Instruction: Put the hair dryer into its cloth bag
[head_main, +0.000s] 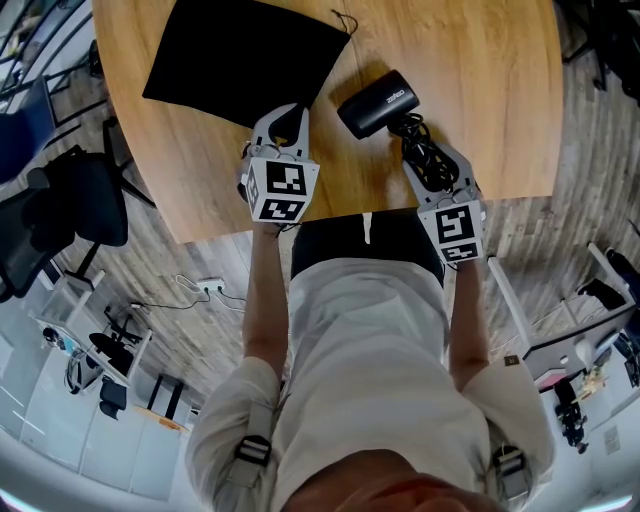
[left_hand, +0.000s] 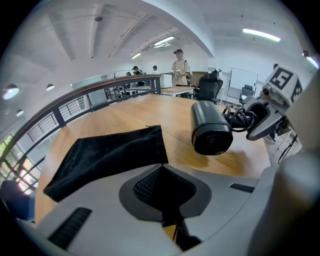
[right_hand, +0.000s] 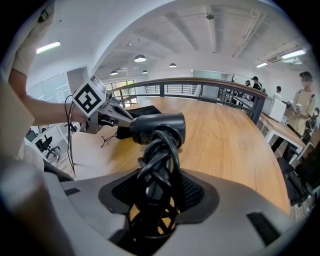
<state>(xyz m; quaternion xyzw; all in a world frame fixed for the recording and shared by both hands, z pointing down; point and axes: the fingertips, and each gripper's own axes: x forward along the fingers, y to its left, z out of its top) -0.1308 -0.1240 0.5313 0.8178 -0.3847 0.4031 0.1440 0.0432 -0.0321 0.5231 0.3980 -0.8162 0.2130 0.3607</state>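
Trainee: Layout of the work area, largest item first?

Technician: Wooden table (head_main: 500, 90), curved edge nearest the person. Cloth bag (head_main: 240, 55), black, lies flat on the far left part. Hair dryer (head_main: 378, 103) is just right of the bag, apart from it and, judging by the shadow beneath it, clear of the wood.

Trainee: Tool states?

Technician: Right gripper (head_main: 418, 140) is clamped on the dryer's handle, with the wound cord (right_hand: 157, 150) caught between its jaws. Left gripper (head_main: 285, 110) has its tips together at the bag's near right corner and appears to pinch the cloth there. Nothing else is between its jaws.

Trainee: Which relation governs the next move?

Technician: The bag lies to the left of the dryer. The drawstring (head_main: 345, 18) sits at the bag's far right corner, so the edge facing the dryer is probably the mouth. The barrel's long axis runs diagonally, with its round end turned toward the left gripper. The right hand carries the load; the left is nearer the mouth and would have to lift one layer to open it.

Trainee: Clearances?

Technician: Bare wood lies beyond and to the right of the dryer. Both grippers work close to the near table edge, so room toward the person is limited. The bulky cord may snag on the mouth.
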